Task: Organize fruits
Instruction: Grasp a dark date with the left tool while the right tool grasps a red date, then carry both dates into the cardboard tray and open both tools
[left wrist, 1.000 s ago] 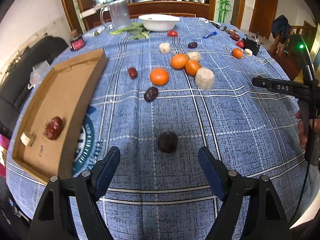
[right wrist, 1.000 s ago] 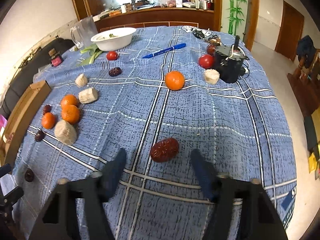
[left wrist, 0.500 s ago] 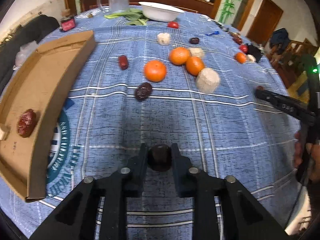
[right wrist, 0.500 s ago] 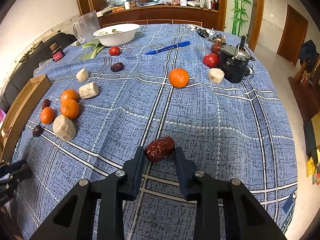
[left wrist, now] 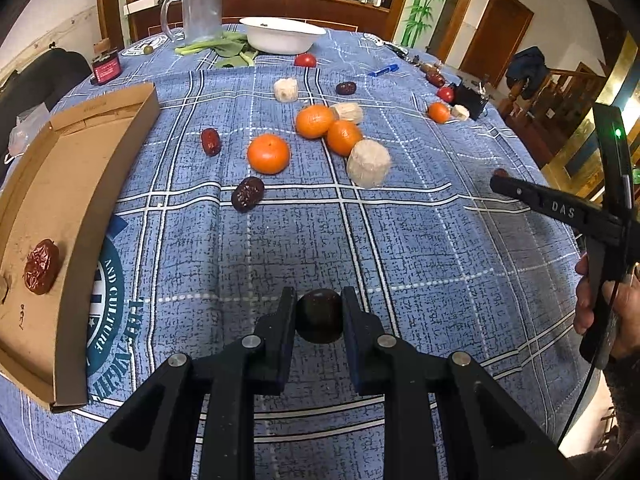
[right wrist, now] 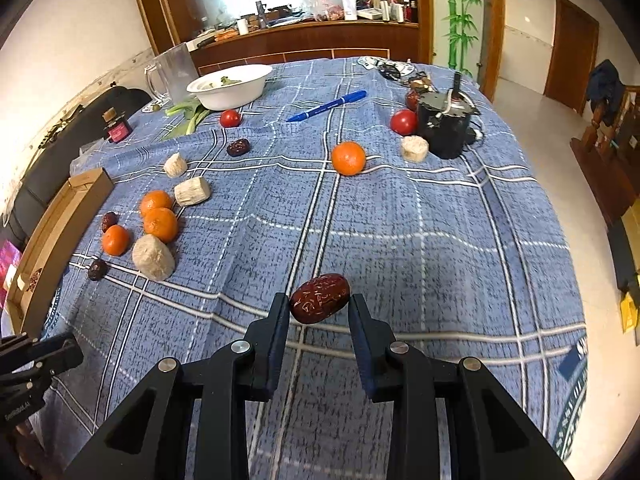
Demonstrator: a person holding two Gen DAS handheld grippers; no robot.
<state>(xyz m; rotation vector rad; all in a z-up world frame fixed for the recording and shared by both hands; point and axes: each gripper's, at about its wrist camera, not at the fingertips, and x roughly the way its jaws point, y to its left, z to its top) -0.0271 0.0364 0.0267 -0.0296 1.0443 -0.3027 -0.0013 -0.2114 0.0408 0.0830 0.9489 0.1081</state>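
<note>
Gripping, left gripper point(left wrist: 319, 312): fingers clamped on dark round fruit point(left wrist: 319, 316).
Right gripper point(right wrist: 319, 308): fingers clamped on red jujube point(right wrist: 319, 298).

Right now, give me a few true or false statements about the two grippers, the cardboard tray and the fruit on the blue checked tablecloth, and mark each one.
1. The left gripper is shut on a dark round fruit. True.
2. The right gripper is open and holds nothing. False: it is shut on a wrinkled red date.
3. The brown cardboard tray holds a wrinkled red date. True.
4. The white bowl stands inside the tray. False: it stands on the blue checked tablecloth, at the far end.
5. A blue pen lies on the tablecloth. True.
</note>
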